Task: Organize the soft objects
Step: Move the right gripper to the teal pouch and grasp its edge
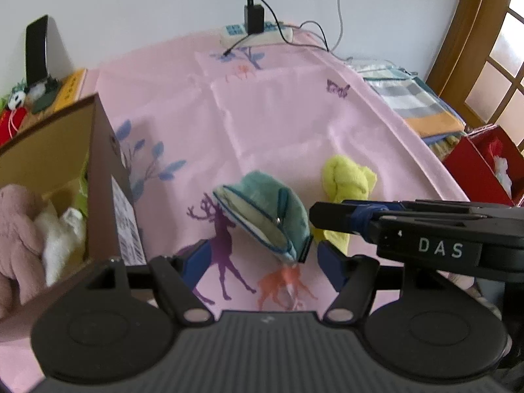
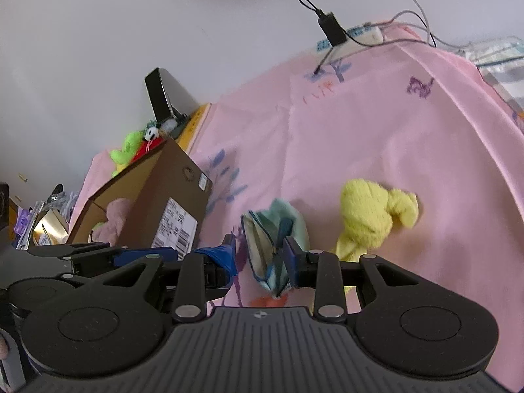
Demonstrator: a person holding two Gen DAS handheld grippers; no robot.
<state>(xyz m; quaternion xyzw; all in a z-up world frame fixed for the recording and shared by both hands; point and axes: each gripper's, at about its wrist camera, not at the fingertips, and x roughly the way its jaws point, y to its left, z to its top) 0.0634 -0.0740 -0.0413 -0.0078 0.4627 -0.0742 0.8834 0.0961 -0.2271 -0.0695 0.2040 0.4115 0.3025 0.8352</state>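
The teal pouch lies on the pink cloth-covered surface, with the yellow towel just beside it. The left gripper stands wide apart, empty, before the pouch. The right gripper is narrowed, though whether it pinches the pouch I cannot tell. A cardboard box holds other soft things

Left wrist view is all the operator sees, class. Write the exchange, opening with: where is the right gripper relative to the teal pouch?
Observer: The teal pouch sits between the right gripper's fingers; whether they grip it is unclear.
Operator: Does the yellow towel touch the pouch?
Observer: No, the yellow towel lies apart on the pink cloth.
Operator: Anything behind the cardboard box?
Observer: A bright green plush toy lies behind the cardboard box.
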